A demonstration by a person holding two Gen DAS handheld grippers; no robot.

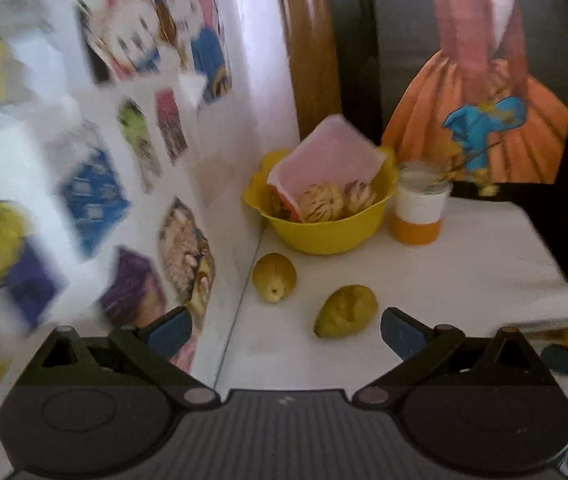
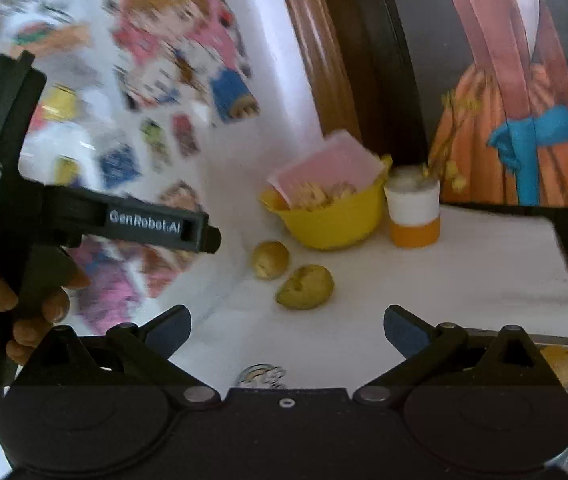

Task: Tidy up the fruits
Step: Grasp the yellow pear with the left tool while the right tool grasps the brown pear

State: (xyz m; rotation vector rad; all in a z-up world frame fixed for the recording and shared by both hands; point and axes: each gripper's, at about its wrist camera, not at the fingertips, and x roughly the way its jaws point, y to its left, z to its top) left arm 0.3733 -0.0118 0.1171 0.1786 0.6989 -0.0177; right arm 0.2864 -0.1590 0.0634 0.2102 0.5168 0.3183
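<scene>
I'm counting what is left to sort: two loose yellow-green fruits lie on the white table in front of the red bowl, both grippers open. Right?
Not quite: the bowl is yellow, as the left wrist view shows. The two fruits do lie before it, and the left gripper and right gripper are open.

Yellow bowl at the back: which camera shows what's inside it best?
The left wrist view. There the yellow bowl is sharper, so the pale striped fruits under the pink paper can be told apart. The right wrist view shows the bowl smaller and blurred, its contents a pale smear.
</scene>
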